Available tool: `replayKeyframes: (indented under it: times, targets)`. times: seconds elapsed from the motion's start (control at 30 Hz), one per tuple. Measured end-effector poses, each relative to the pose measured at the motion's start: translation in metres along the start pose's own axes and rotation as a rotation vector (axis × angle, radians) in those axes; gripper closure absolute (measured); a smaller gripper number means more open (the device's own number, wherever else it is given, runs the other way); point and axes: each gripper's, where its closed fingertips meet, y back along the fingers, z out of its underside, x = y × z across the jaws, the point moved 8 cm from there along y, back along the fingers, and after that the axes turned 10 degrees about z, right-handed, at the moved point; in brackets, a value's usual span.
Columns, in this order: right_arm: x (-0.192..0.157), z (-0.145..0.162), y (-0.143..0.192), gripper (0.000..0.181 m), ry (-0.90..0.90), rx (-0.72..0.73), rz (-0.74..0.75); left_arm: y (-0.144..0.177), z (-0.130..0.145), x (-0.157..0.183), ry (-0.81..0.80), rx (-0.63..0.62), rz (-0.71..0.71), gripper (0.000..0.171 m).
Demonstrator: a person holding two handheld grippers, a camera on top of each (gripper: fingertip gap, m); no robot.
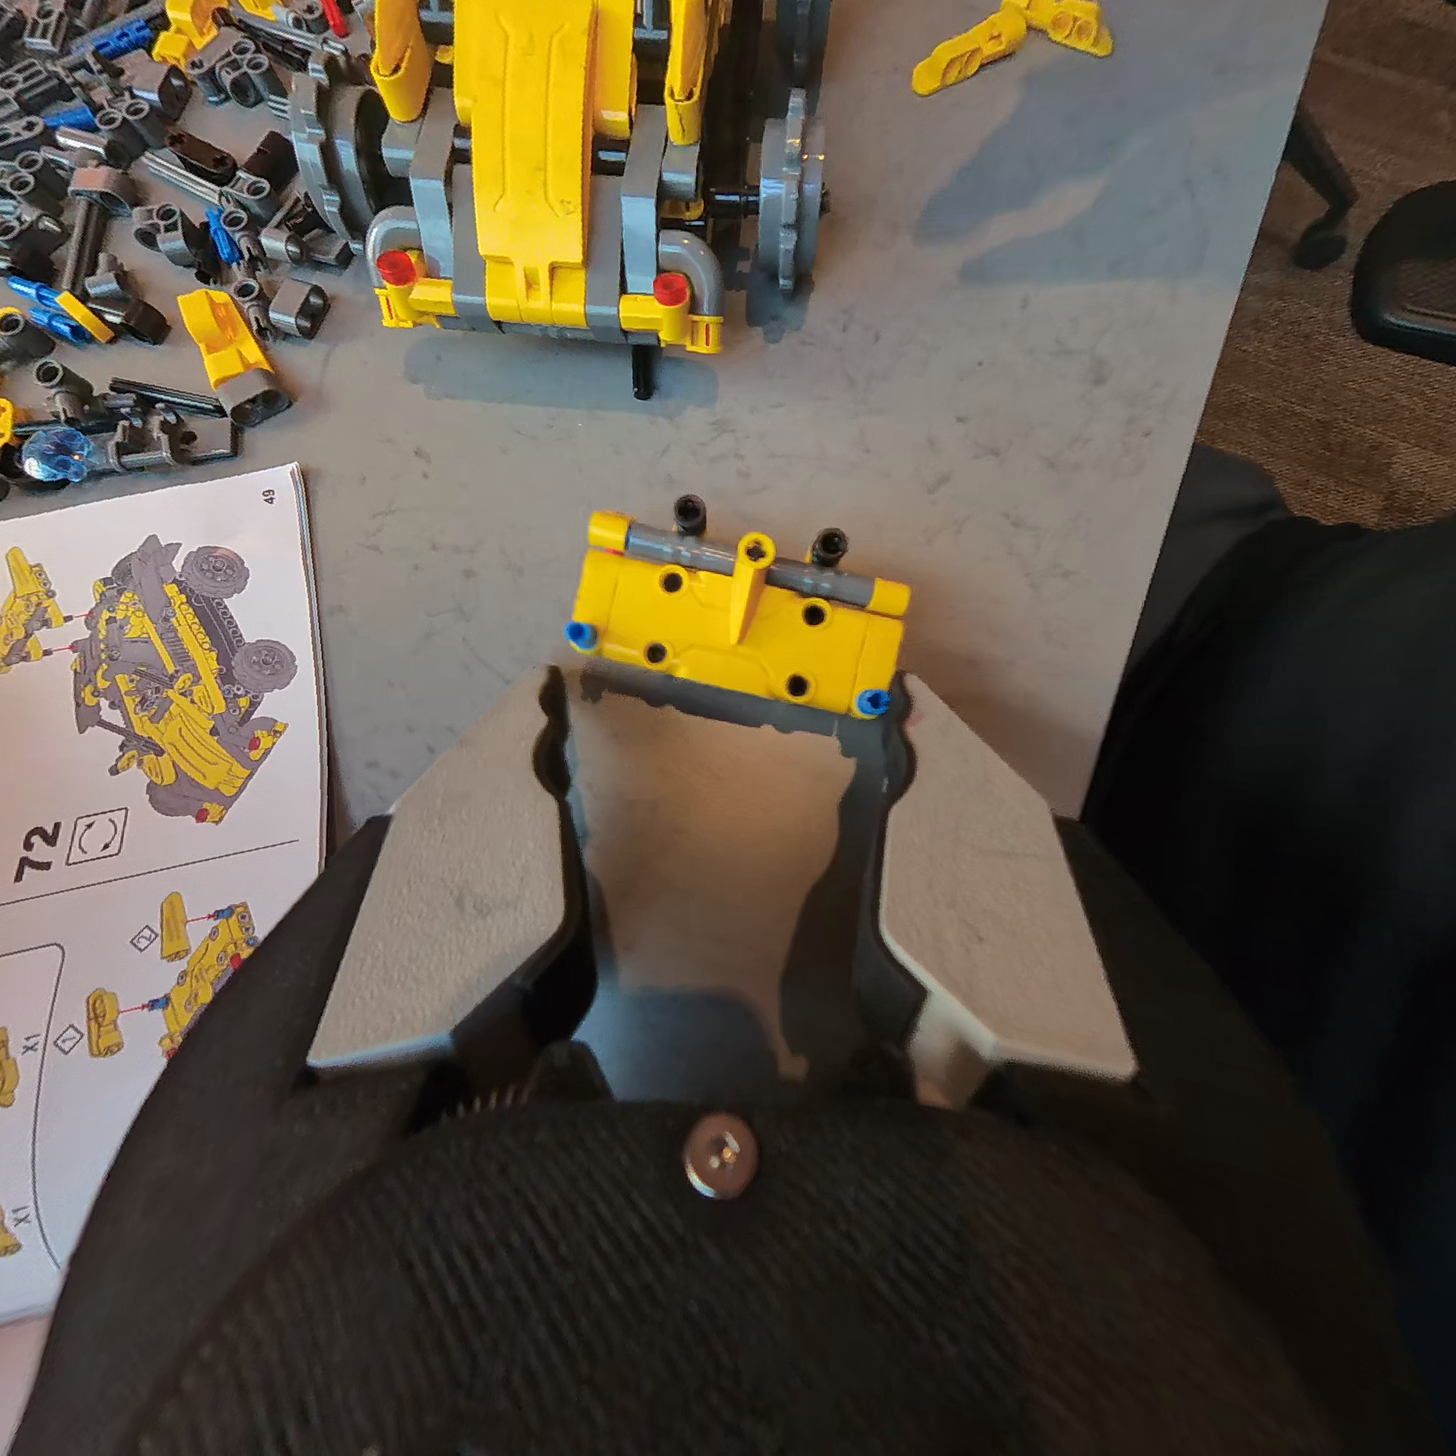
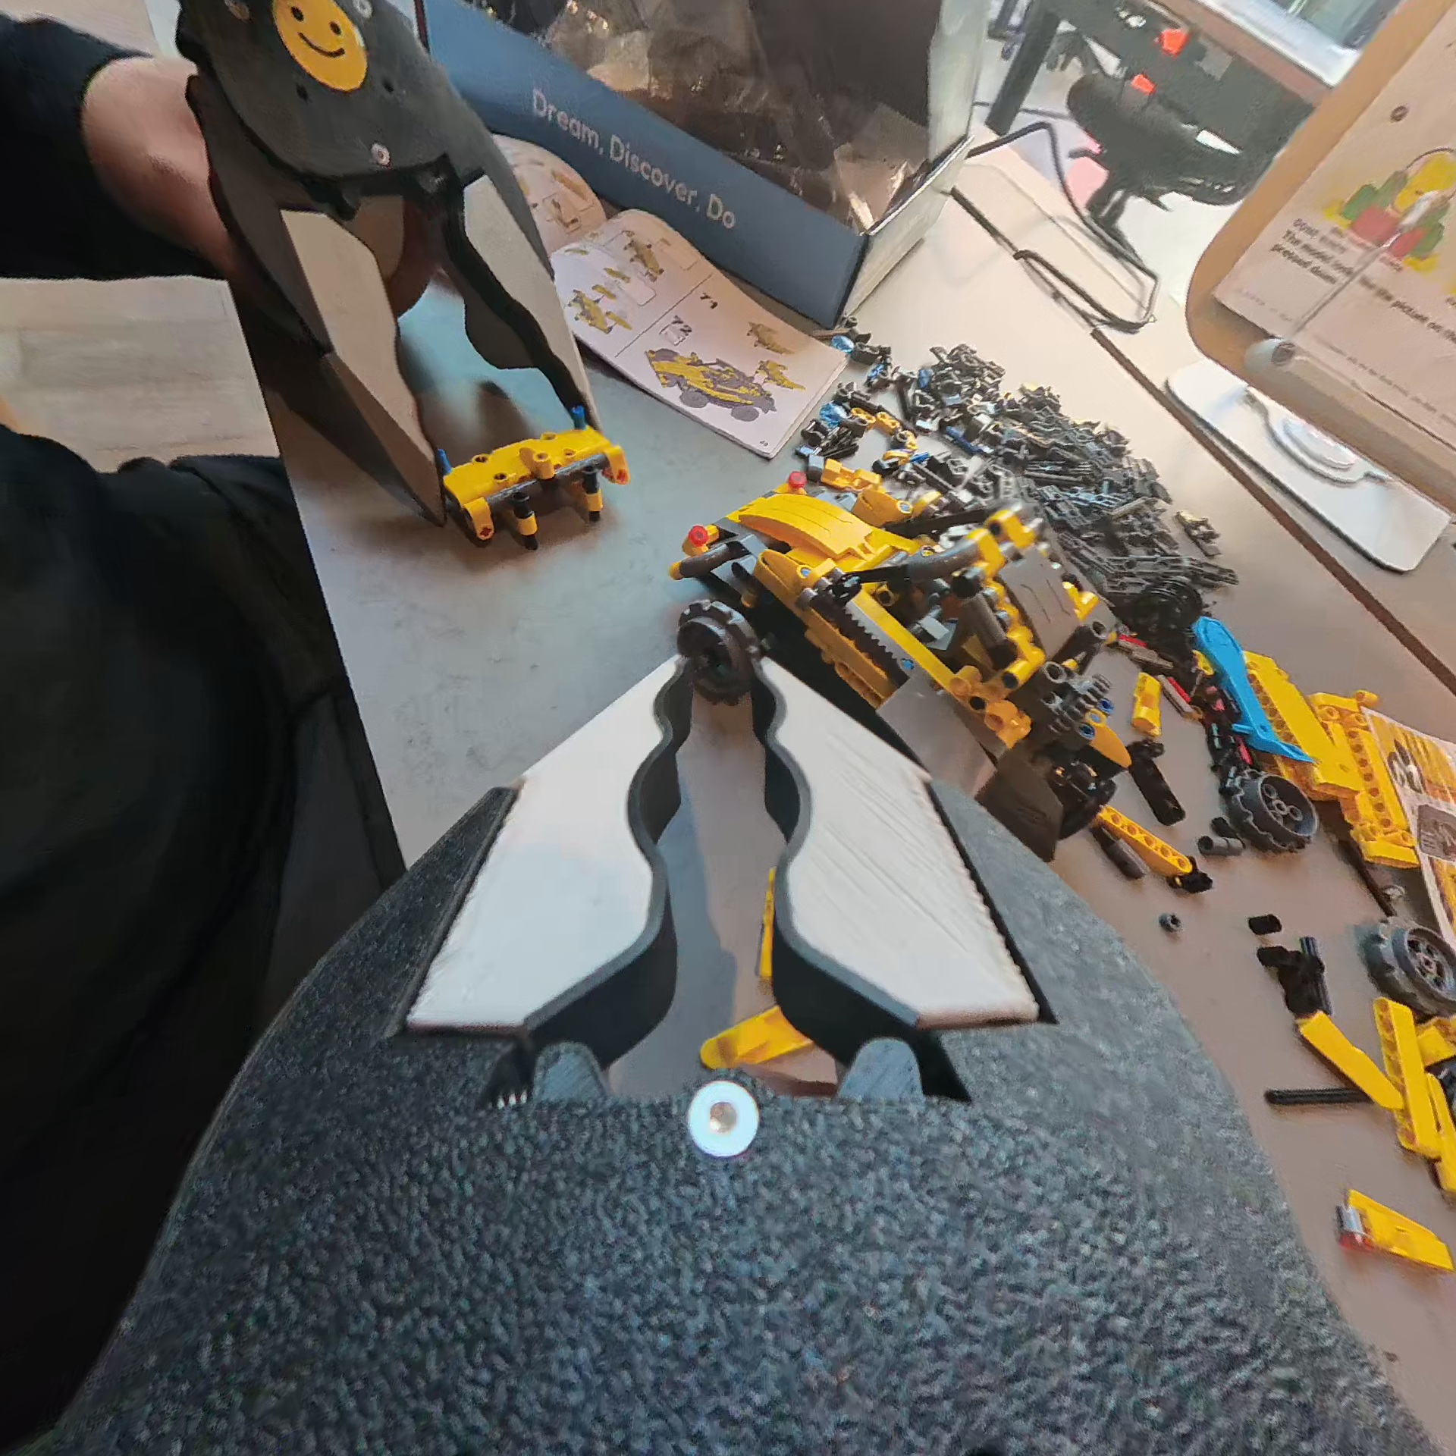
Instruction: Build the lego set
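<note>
1. Yellow brick sub-assembly [image 1: 737, 630]: a flat yellow block with a grey axle along its far edge, two black pins standing beyond the axle, a blue pin at each near corner; its long axis runs across my left gripper's fingers, tilted slightly down to the right in the left wrist view; it sits over the grey table [image 1: 985, 473], near the table's edge beside my body.
2. My left gripper [image 1: 729, 693]: fingers spread wide, their tips set against the two short ends of the sub-assembly at the blue pins, grasping it; the right wrist view shows the same grip [image 2: 516, 465], with the pins pointing down toward the table.
3. My right gripper [image 2: 717, 670]: jaws only narrowly parted, nothing between them; its tips lie just before a small grey wheel [image 2: 713, 646] on the yellow vehicle model [image 2: 906, 622]; whether they touch it I cannot tell.
4. Surroundings: a heap of loose black, grey and blue parts [image 2: 1048, 481] beyond the model; yellow beams [image 2: 1387, 1048] scattered to the right; an open instruction booklet [image 1: 157, 748] to the left of the sub-assembly, bearing printed diagrams and step numbers.
5. Writing: a dark blue box [image 2: 670, 197] carries white lettering; a yellow smiling-face sticker [image 2: 325, 39] marks the left gripper's body.
</note>
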Motion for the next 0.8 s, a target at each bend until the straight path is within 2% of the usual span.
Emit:
replayKeyframes:
  times: [0.07, 0.17, 0.27, 0.57, 0.7, 0.8]
  targets:
    - [0.005, 0.001, 0.004, 0.164, -0.009, 0.027, 0.035, 0.001, 0.000, 0.000, -0.015, 0.007, 0.018, 0.118]
    - [0.008, 0.002, 0.007, 0.164, -0.006, 0.051, 0.060, 0.002, 0.000, -0.001, -0.028, 0.008, 0.039, 0.122]
    - [0.008, 0.004, 0.007, 0.164, -0.003, 0.047, 0.066, 0.003, 0.000, -0.002, -0.037, 0.005, 0.050, 0.122]
    - [0.010, 0.014, 0.002, 0.164, 0.032, 0.000, 0.043, 0.008, 0.004, -0.007, -0.026, 0.002, 0.074, 0.103]
    - [0.036, 0.037, 0.016, 0.170, 0.082, -0.186, 0.125, 0.010, 0.007, -0.002, -0.024, 0.005, 0.075, 0.095]
    - [0.051, 0.050, 0.031, 0.159, -0.056, -0.242, 0.106, 0.011, 0.010, 0.002, -0.037, -0.005, 0.044, 0.094]
